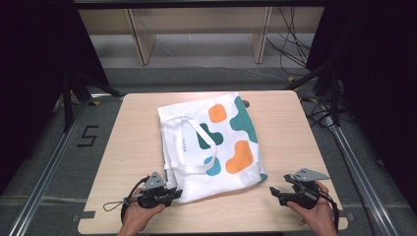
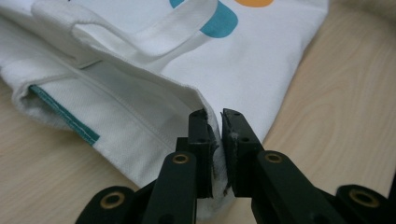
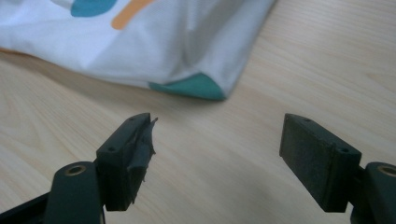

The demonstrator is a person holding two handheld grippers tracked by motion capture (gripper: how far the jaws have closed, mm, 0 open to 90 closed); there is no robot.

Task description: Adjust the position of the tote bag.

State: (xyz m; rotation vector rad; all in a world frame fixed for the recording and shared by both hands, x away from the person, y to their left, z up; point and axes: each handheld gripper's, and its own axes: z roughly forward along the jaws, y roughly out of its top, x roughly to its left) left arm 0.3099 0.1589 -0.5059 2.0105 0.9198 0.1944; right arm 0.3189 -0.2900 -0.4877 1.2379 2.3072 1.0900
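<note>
A white tote bag (image 1: 216,142) with orange and teal blobs lies flat in the middle of the wooden table (image 1: 133,128), its handles (image 1: 189,147) folded across it. My left gripper (image 1: 173,193) sits at the bag's near left corner, shut on the bag's hem (image 2: 205,105); the white cloth is pinched between the jaws. My right gripper (image 1: 272,191) rests on the table just right of the bag's near right corner (image 3: 196,86), open with nothing between its fingers (image 3: 126,149).
Bare wood surrounds the bag (image 3: 140,42) on all sides. Beyond the table stand a wooden shelf frame (image 1: 196,29), cables (image 1: 290,44) on the floor and black stand legs (image 1: 74,93) at both sides.
</note>
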